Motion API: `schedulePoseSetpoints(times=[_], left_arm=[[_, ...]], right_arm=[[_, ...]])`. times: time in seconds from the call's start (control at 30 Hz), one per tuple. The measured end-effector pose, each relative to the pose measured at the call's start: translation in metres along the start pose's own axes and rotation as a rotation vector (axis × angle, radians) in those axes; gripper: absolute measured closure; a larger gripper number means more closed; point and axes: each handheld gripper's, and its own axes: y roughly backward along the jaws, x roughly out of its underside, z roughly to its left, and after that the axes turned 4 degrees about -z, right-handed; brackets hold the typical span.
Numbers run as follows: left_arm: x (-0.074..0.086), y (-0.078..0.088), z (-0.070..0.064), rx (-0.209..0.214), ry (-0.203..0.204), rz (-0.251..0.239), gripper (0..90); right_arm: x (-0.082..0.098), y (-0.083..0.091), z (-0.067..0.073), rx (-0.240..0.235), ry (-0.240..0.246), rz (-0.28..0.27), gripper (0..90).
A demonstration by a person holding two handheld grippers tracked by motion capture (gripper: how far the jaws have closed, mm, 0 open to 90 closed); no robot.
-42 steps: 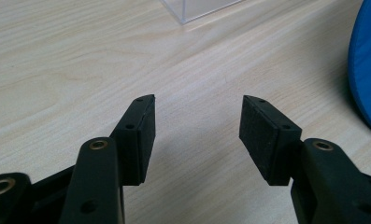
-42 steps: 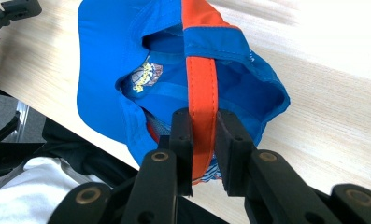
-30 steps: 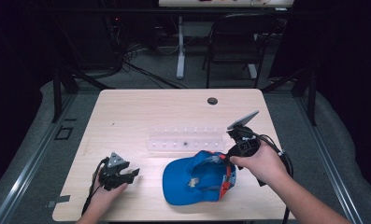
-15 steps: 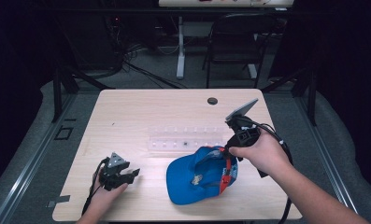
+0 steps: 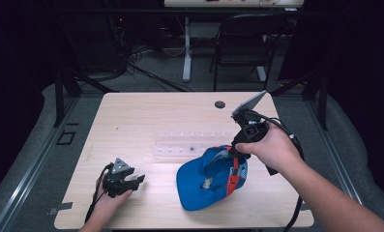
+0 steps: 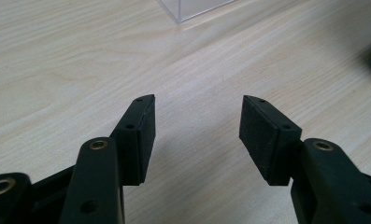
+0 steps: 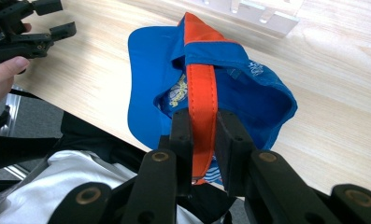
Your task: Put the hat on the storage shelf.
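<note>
A blue cap (image 5: 206,181) with an orange back strap (image 7: 200,98) lies upside down near the table's front, its rear edge lifted. My right gripper (image 7: 203,128) is shut on that orange strap and holds it up; in the high view the right gripper (image 5: 234,153) sits at the cap's right rim. My left gripper (image 5: 137,180) rests low on the table at the front left, well apart from the cap. Its jaws stand open, with bare wood between the pads (image 6: 265,133).
A clear plastic rack (image 5: 189,143) lies across the table's middle, just behind the cap; its corner (image 6: 192,8) shows ahead of the left gripper. A small dark disc (image 5: 220,104) sits near the far edge. A chair (image 5: 243,43) stands beyond the table.
My right gripper has lifted the cap's strap end and drawn it slightly right and away from the person. The left gripper has stayed put.
</note>
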Motion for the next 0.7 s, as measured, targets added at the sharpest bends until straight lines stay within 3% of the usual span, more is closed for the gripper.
schedulePoseSetpoints(times=[0.2, 0.47, 0.7], left_arm=[[0.0, -0.001, 0.0, 0.002, -0.002, 0.001, 46.2], [0.0, 0.0, 0.0, 0.003, -0.003, 0.001, 46.1], [0.0, -0.001, 0.0, 0.003, -0.003, 0.001, 46.1]], right_arm=[[-0.005, 0.008, 0.003, 0.009, 0.005, -0.004, 78.2], [-0.006, 0.015, 0.004, -0.048, -0.015, -0.002, 78.2], [-0.008, 0.016, -0.003, -0.208, -0.084, -0.005, 78.3]])
